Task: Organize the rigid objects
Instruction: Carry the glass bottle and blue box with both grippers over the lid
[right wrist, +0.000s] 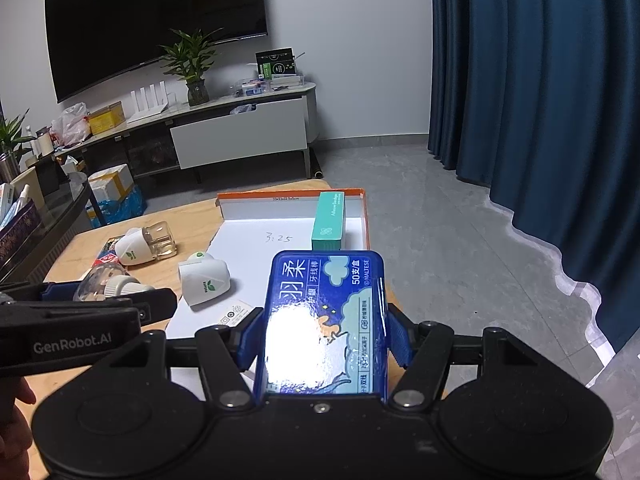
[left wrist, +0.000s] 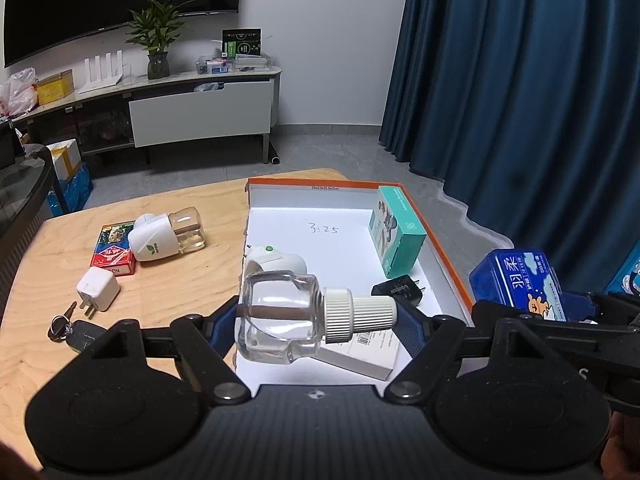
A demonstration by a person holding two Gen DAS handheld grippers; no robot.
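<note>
My left gripper (left wrist: pixel 316 320) is shut on a clear glass bottle (left wrist: pixel 280 320) with a white ribbed cap, held sideways over the near edge of the white orange-rimmed box (left wrist: pixel 344 240). My right gripper (right wrist: pixel 325 338) is shut on a blue floss-pick box (right wrist: pixel 328 300), its blue pads (right wrist: pixel 250 336) pressing both long sides, above the box's right near corner. The blue floss-pick box (left wrist: pixel 516 284) also shows at the right of the left wrist view. The bottle (right wrist: pixel 108 282) shows at the left of the right wrist view.
Inside the white box are a teal carton (left wrist: pixel 396 232), a white plug-in unit (left wrist: pixel 276 262), a black charger (left wrist: pixel 398 290) and a flat white carton (left wrist: pixel 364 350). On the wooden table (left wrist: pixel 180 280) lie a plug-in unit with its bottle (left wrist: pixel 168 236), playing cards (left wrist: pixel 114 250), a white charger (left wrist: pixel 98 288) and a car key (left wrist: pixel 76 334).
</note>
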